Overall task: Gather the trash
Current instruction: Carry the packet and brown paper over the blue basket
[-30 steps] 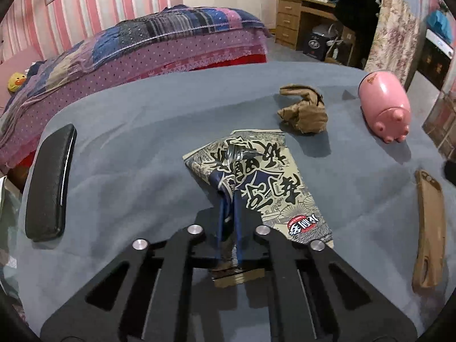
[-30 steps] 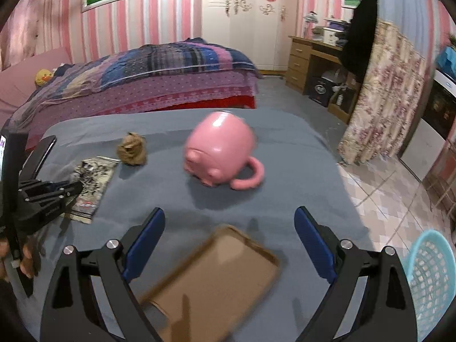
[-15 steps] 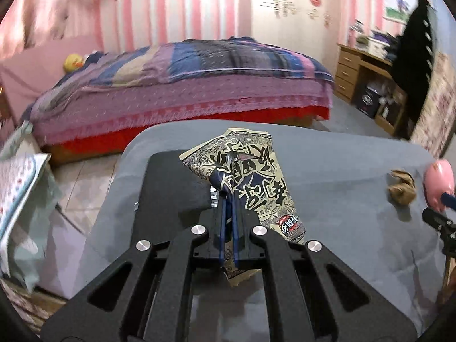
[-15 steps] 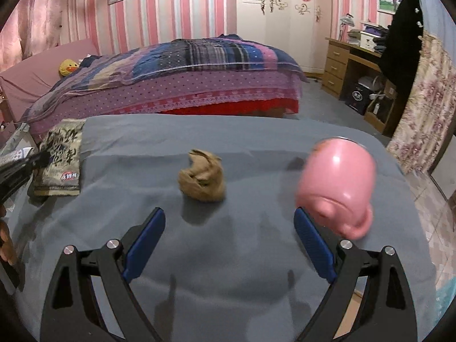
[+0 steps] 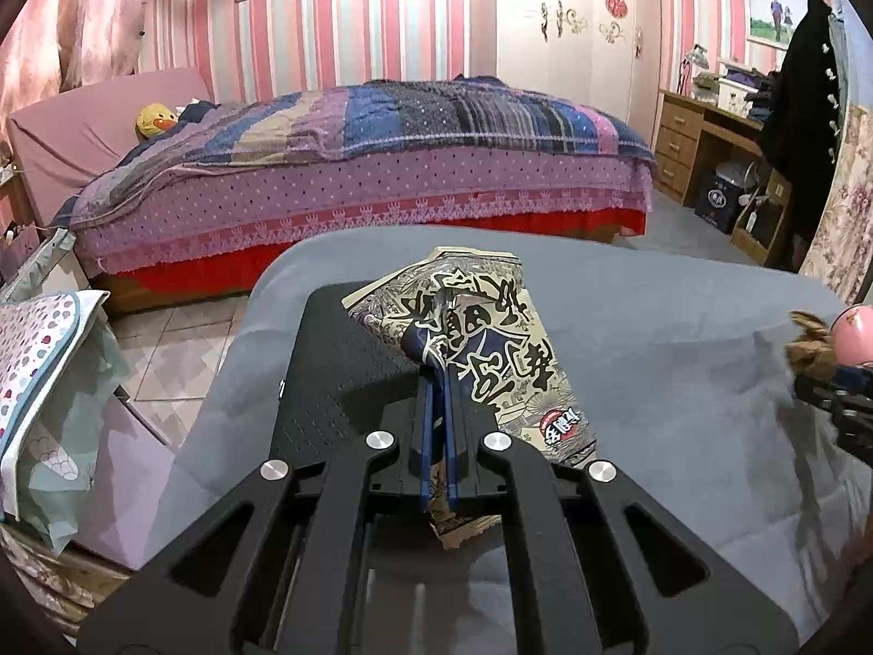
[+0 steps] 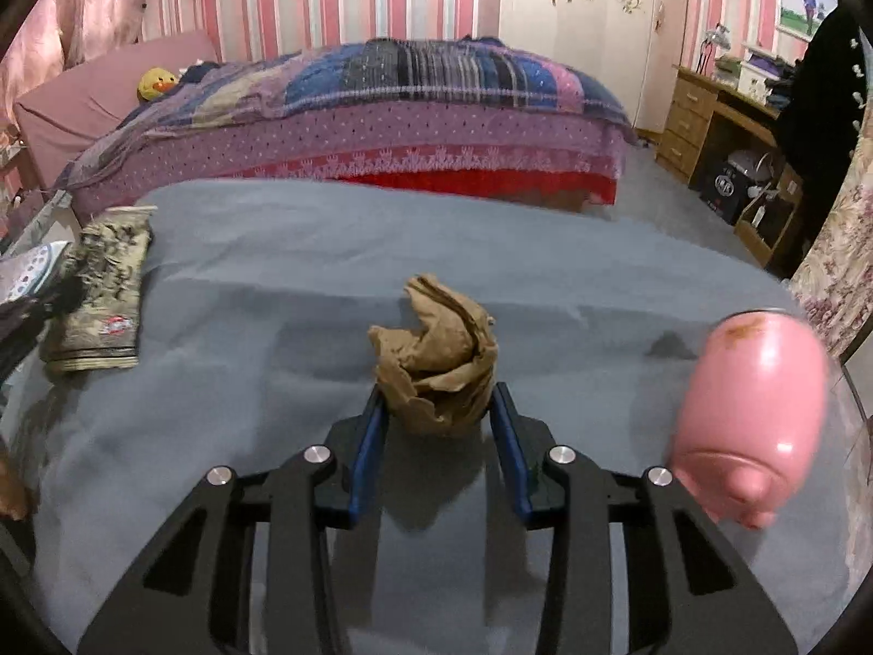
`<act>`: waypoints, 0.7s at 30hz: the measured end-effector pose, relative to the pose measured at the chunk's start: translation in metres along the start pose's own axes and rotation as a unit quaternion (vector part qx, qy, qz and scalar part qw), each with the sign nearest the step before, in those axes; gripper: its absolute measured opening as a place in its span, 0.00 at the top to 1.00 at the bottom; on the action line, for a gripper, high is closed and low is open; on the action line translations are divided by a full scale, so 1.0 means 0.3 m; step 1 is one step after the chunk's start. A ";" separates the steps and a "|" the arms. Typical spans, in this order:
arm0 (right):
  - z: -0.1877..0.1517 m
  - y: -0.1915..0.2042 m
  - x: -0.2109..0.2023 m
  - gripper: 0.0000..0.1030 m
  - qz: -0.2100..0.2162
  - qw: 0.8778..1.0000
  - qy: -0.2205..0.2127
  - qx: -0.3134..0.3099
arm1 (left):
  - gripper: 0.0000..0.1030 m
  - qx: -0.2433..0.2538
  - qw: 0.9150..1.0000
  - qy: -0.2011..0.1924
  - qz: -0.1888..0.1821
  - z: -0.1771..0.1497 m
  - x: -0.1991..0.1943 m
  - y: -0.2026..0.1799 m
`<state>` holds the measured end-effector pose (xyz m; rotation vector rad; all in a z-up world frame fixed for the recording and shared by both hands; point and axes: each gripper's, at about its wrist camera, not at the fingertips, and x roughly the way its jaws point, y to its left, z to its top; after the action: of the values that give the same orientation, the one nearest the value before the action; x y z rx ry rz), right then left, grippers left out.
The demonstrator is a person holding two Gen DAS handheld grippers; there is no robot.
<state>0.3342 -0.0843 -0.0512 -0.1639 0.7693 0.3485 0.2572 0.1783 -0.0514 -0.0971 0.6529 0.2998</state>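
Note:
My left gripper (image 5: 435, 376) is shut on a printed snack wrapper (image 5: 491, 349) and holds it above the grey table (image 5: 655, 382), over a black case (image 5: 327, 360). The wrapper also shows at the left of the right wrist view (image 6: 101, 295). A crumpled brown paper ball (image 6: 436, 360) lies on the table (image 6: 273, 273). My right gripper (image 6: 439, 409) has its blue fingers (image 6: 371, 436) on either side of the ball, close against it, still spread. The ball also shows at the far right of the left wrist view (image 5: 810, 349).
A pink pig-shaped mug (image 6: 747, 415) lies on its side right of the paper ball. A bed (image 5: 354, 164) with a striped blanket stands behind the table. A wooden desk (image 5: 704, 136) is at the back right. A patterned cushion (image 5: 38, 360) is at the left.
My left gripper has lifted the wrapper off the table and swung left over the black case. My right gripper has moved in on the paper ball and narrowed around it.

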 end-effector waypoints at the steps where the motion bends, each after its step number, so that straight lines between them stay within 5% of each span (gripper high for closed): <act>1: -0.009 -0.002 -0.037 0.63 -0.004 1.000 -0.008 -0.004 | 0.98 -0.002 1.000 -0.003 -0.003 0.003 -0.009 -0.001; 8: -0.133 -0.145 -0.358 0.63 -0.048 0.997 -0.054 0.019 | 0.98 0.003 0.999 -0.011 -0.047 0.017 -0.122 -0.092; 21: -0.561 -0.469 -0.760 0.63 -0.158 0.979 -0.053 0.121 | 0.98 0.094 0.980 -0.017 -0.172 -0.104 -0.456 -0.595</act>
<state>0.1246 -0.3172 -0.0074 -0.0353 0.6614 -0.0383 0.1903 -0.0310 0.0066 -0.0221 0.6158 -0.0937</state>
